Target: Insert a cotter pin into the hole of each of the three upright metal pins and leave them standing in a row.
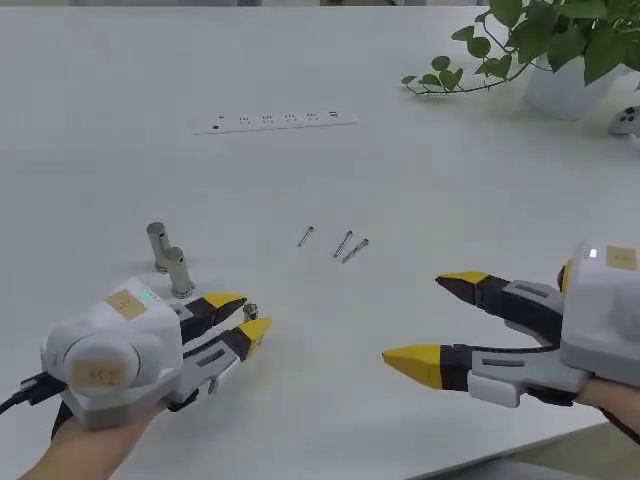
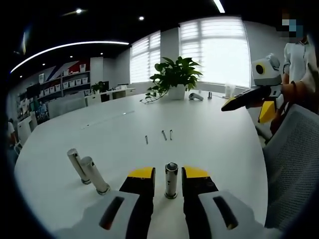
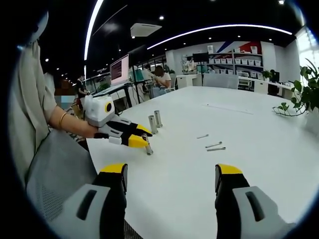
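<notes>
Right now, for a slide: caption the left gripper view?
Left gripper straddles an upright pin; two more pins stand left, three cotter pins lie ahead.

Three upright metal pins (image 1: 179, 270); three cotter pins (image 1: 343, 243) flat, apart.

White table (image 1: 450, 180); power strip (image 1: 275, 121) at far side, potted plant (image 1: 545, 45) at corner. Bright windows (image 2: 214, 50), shelves (image 3: 234, 51), dark ceiling (image 3: 209, 12) with curved light strip (image 3: 224, 26). Mesh chair (image 2: 294, 149) beside table.
</notes>
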{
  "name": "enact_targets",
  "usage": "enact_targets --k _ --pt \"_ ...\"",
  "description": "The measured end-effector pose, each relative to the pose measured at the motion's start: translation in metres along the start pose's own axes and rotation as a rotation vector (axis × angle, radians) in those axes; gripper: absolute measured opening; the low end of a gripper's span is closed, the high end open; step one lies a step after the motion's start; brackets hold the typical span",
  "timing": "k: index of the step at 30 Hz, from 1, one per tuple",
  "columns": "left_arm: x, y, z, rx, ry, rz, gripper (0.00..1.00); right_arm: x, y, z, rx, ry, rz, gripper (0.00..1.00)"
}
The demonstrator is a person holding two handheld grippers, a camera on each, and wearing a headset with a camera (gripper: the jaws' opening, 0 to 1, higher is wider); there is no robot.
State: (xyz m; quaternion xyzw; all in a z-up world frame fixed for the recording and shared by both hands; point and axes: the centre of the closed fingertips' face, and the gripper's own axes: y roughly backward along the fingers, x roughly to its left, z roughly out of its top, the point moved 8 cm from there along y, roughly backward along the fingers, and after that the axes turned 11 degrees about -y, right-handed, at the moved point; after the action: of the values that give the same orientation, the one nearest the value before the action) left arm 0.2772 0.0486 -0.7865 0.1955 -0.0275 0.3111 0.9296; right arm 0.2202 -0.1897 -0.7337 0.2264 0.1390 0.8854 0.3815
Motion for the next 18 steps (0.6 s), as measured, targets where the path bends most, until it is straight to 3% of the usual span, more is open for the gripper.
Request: enact_targets --k 18 --pt "0.009 0.031 0.014 -0.032 0.014 -0.014 0.5 -0.013 -0.01 0.019 0.014 0.041 0.014 0.69"
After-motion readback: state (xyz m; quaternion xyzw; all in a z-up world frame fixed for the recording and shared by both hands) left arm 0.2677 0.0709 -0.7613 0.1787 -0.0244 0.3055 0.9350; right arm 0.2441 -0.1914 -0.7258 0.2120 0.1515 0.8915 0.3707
